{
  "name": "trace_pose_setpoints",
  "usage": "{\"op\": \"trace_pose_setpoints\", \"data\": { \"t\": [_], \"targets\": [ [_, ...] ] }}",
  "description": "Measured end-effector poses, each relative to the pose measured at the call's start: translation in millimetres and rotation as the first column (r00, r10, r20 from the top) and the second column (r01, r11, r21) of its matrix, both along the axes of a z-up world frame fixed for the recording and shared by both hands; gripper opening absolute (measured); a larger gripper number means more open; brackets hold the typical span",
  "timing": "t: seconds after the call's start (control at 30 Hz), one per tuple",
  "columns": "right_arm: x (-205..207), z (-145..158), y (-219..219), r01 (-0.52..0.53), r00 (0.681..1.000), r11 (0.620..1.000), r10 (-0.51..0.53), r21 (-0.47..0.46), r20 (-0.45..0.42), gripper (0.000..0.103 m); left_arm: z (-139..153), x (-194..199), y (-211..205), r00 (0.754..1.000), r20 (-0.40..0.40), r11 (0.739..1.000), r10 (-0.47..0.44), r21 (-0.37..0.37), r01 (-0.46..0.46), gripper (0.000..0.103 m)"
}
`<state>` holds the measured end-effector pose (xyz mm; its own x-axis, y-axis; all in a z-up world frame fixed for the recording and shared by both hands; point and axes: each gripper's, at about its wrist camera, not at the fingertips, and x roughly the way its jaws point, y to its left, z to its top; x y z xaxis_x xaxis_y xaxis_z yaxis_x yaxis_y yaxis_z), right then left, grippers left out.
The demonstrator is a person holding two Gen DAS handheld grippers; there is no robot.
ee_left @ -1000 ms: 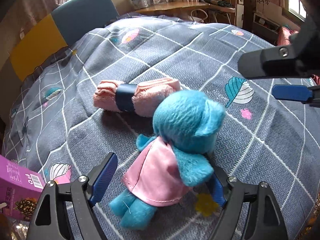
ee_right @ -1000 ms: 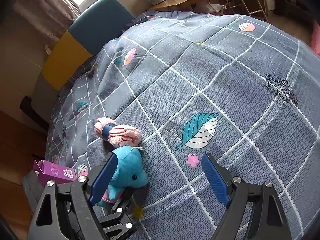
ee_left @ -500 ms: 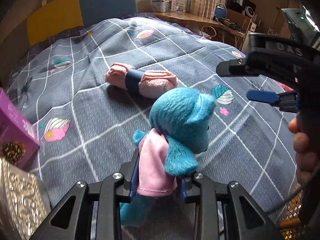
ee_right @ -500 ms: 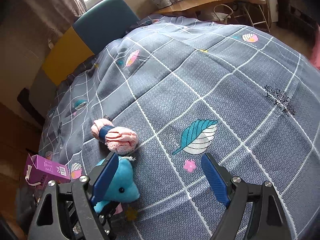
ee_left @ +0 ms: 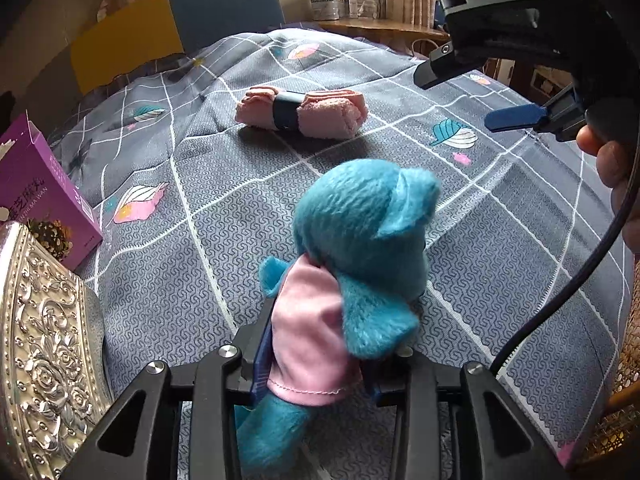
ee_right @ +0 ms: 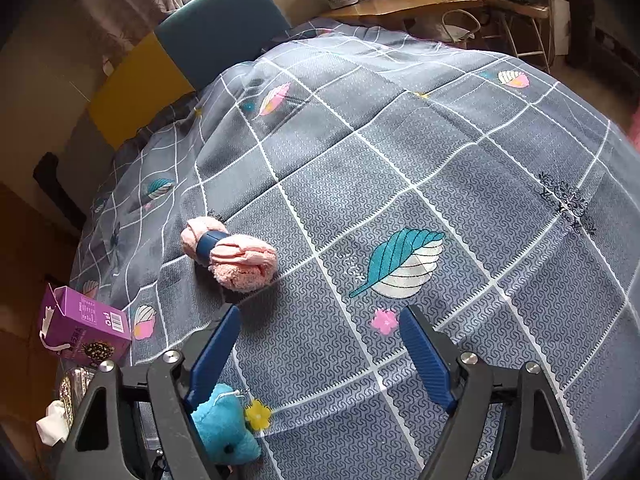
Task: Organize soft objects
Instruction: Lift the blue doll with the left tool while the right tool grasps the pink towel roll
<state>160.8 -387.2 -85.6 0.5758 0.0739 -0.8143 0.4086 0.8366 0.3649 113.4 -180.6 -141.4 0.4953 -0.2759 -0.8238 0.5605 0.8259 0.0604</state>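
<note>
A: How much of the blue plush toy (ee_left: 360, 240) shows?

B: Its face is turned away in the left wrist view, and its legs run off the bottom edge behind the left gripper (ee_left: 316, 376). In the right wrist view only its head shows, behind a finger.

A: And the purple box (ee_left: 36, 200)?

B: Cut by the left edge, print too blurred to read. The embossed silver object (ee_left: 44, 360) is also cropped, so I can't tell what it is.

The left gripper (ee_left: 316, 364) is clamping the plush (ee_left: 352, 264), jaws easing apart, while the right gripper (ee_right: 320, 352) is narrowing, empty.
</note>
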Motion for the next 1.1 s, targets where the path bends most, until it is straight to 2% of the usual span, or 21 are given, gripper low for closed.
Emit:
{"op": "trace_pose_setpoints", "data": {
  "t": [0.17, 0.27, 0.33, 0.47, 0.6, 0.67, 0.73, 0.77, 0.93, 1.1],
  "targets": [
    [11.6, 5.0, 29.0, -0.134, 0.991, 0.986, 0.135, -0.095, 0.007, 0.073, -1.4, -3.9, 3.4, 0.999, 0.034, 0.999, -0.008, -0.032, 0.010, 0.036],
    [30.8, 6.1, 47.7, -0.255, 0.967, 0.953, 0.256, -0.165, -0.015, 0.073, -1.9, -4.2, 4.0, 0.999, 0.040, 0.999, -0.006, -0.042, 0.008, 0.036],
    [49.3, 7.5, 58.1, -0.326, 0.944, 0.916, 0.327, -0.236, -0.035, 0.073, -2.1, -4.4, 4.5, 0.999, 0.044, 0.999, -0.005, -0.045, 0.007, 0.036],
    [91.9, -0.2, 76.2, -0.457, 0.888, 0.816, 0.442, -0.353, -0.128, 0.075, -2.8, -4.9, 4.9, 0.999, 0.048, 0.999, -0.004, -0.051, 0.006, 0.036],
    [126.1, -17.1, 89.2, -0.528, 0.848, 0.723, 0.480, -0.444, -0.226, 0.077, -3.5, -5.7, 5.7, 0.999, 0.051, 0.998, -0.004, -0.055, 0.007, 0.036],
    [138.0, -28.3, 92.6, -0.545, 0.838, 0.699, 0.477, -0.462, -0.266, 0.077, -3.7, -5.6, 6.1, 0.999, 0.051, 0.998, -0.004, -0.058, 0.006, 0.036],
    [145.0, -37.4, 93.0, -0.566, 0.824, 0.694, 0.488, -0.445, -0.286, 0.069, -3.9, -5.4, 6.7, 0.999, 0.048, 0.998, -0.003, -0.065, 0.006, 0.036],
    [145.6, -39.8, 93.3, -0.572, 0.820, 0.696, 0.491, -0.434, -0.294, 0.039, -3.8, -5.3, 7.0, 0.999, 0.046, 0.998, -0.002, -0.068, 0.005, 0.036],
    [122.0, -24.8, 85.3, -0.532, 0.847, 0.742, 0.465, -0.408, -0.258, 0.036, -3.7, -4.9, 8.2, 0.999, 0.049, 0.997, -0.003, -0.071, 0.006, 0.036],
    [72.5, -14.6, 50.4, -0.458, 0.880, 0.836, 0.377, -0.301, -0.290, 0.037, -3.4, -6.0, 7.5, 0.998, 0.056, 0.998, -0.003, -0.067, 0.007, 0.036]
  ]
}}
